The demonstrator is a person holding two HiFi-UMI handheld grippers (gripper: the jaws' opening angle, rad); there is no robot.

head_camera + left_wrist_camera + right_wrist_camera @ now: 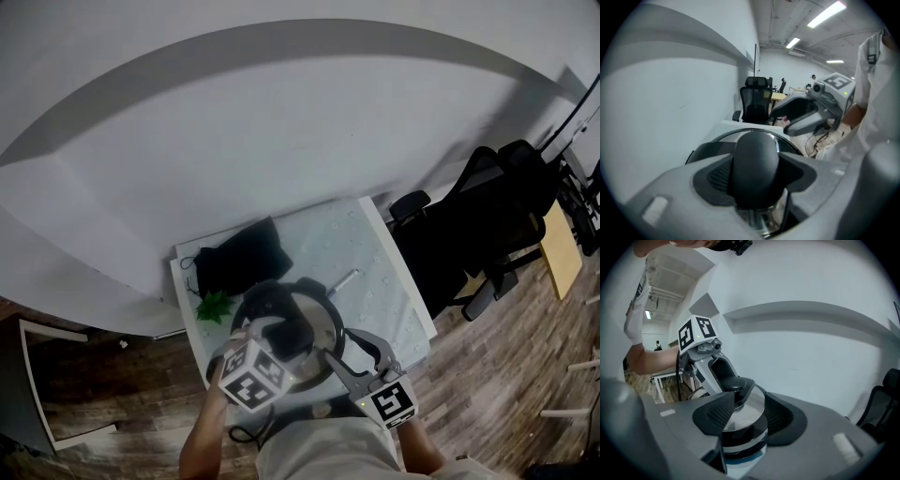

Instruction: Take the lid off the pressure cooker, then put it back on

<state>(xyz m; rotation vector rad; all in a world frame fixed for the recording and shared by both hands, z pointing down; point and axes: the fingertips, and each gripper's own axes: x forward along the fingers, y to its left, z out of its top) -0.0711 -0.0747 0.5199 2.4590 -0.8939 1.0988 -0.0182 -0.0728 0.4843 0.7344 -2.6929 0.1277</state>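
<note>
Pressure cooker point(319, 321) with its lid point(752, 404) on stands at the desk's point(375, 253) near edge, black bag point(239, 258) behind and open desk to the right, left gripper point(757, 176) pinching the lid's black knob point(757, 159), right gripper point(743, 416) spread at the cooker's side, whose base is hidden by both.

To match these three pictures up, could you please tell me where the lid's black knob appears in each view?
Head view: lid knob low, slightly left of centre.
Left gripper view: lid knob dead centre, large, clamped by the left gripper.
Right gripper view: lid knob small, left of centre, atop the shiny lid.
Shared landmark: black office chair, at right, upper centre, far right edge respectively.
</note>
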